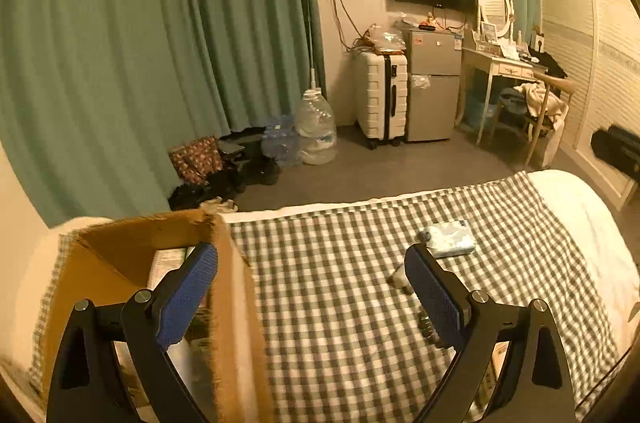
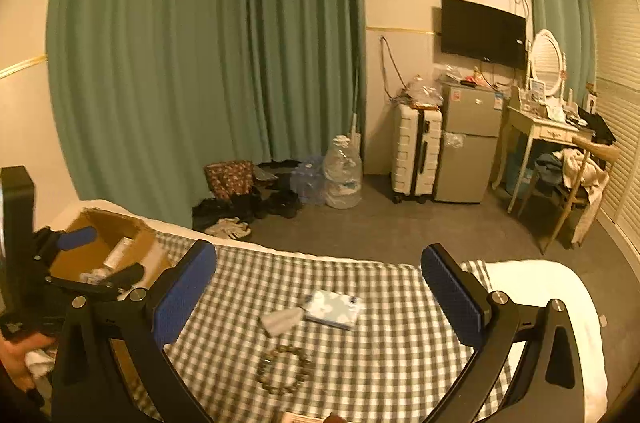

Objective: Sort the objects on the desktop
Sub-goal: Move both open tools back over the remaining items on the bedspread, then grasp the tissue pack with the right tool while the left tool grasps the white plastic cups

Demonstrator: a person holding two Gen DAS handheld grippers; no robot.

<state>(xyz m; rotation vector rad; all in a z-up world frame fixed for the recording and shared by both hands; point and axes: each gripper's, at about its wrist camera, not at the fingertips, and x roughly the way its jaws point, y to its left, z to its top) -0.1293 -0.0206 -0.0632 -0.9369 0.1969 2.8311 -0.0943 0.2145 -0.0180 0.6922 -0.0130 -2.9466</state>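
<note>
A checked cloth covers the bed. On it lie a blue-and-white tissue pack, a small grey-white pouch and a bead bracelet. An open cardboard box holding several items stands at the left. My right gripper is open and empty above the bracelet. My left gripper is open and empty, straddling the box's right wall; it also shows over the box in the right wrist view. In the left wrist view the tissue pack lies ahead, and the pouch and bracelet are partly hidden by the right finger.
Beyond the bed's far edge is grey floor with shoes and bags, water jugs, a white suitcase, a small fridge, and a dressing table with chair. A white quilt lies at the right.
</note>
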